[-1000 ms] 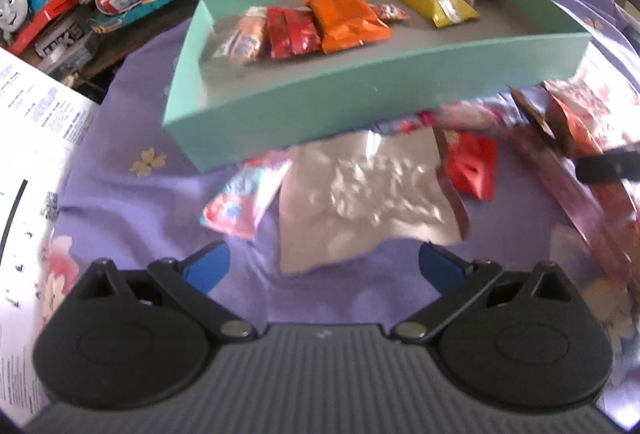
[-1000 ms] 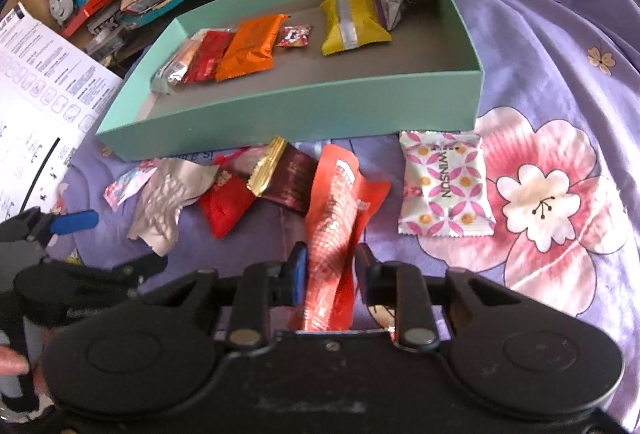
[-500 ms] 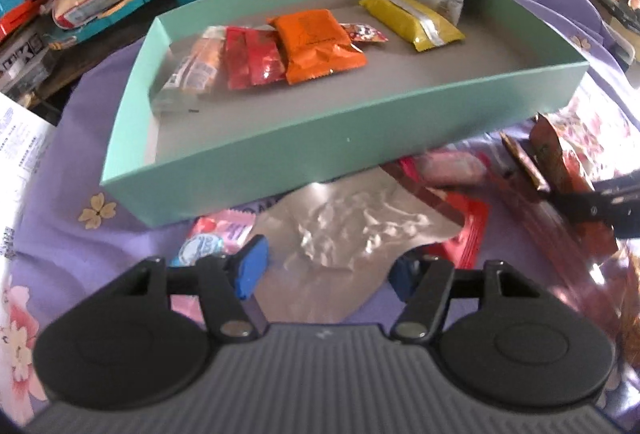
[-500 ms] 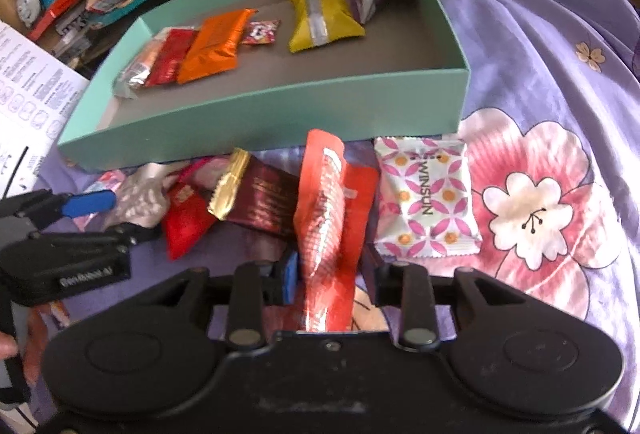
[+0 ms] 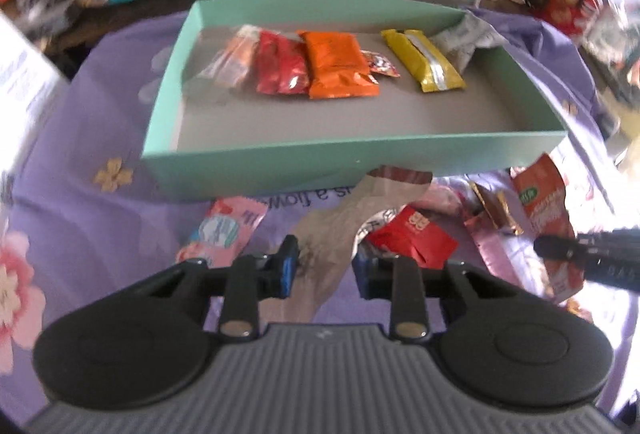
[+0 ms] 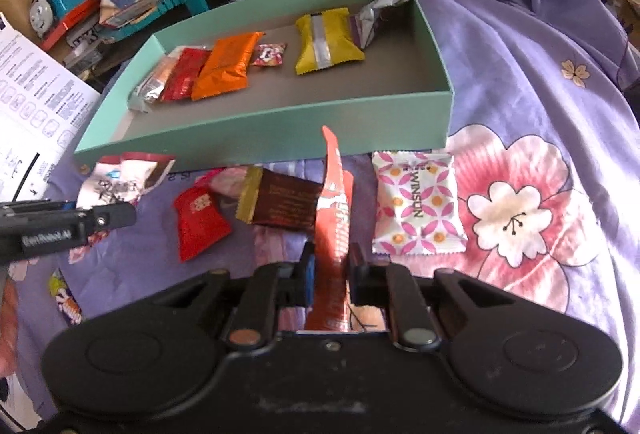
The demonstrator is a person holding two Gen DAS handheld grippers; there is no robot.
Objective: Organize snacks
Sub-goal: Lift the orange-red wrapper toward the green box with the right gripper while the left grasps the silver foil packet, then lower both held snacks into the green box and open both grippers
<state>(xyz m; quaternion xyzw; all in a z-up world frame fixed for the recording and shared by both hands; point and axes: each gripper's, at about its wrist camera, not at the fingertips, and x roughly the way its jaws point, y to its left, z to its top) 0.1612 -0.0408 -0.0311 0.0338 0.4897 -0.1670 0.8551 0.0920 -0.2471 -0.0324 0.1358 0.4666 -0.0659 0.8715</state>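
A mint-green box [image 5: 360, 158] [image 6: 260, 138] lies on the purple flowered cloth and holds several snack packets in a row. In front of it my left gripper [image 5: 324, 266] is closing its jaws. A crumpled silver packet [image 5: 340, 226] [image 6: 120, 178] is pinched between the pads and lifted off the cloth, its top edge in front of the box wall. My right gripper [image 6: 330, 270] is also closing, with an orange-red packet [image 6: 334, 202] [image 5: 544, 210] between its pads, standing edge-on and pointing toward the box.
Loose on the cloth before the box lie a red packet [image 6: 200, 222], a brown chocolate bar [image 6: 284, 206], a white-and-pink packet [image 6: 416, 202] and a pink-blue packet [image 5: 224, 230]. A printed sheet [image 6: 32, 106], books and a toy train [image 6: 52, 6] crowd the far left.
My left gripper went from wide open to closed on the silver packet and raised it toward the box. The right gripper tightened on the orange-red packet, which now stands narrower, edge-on.
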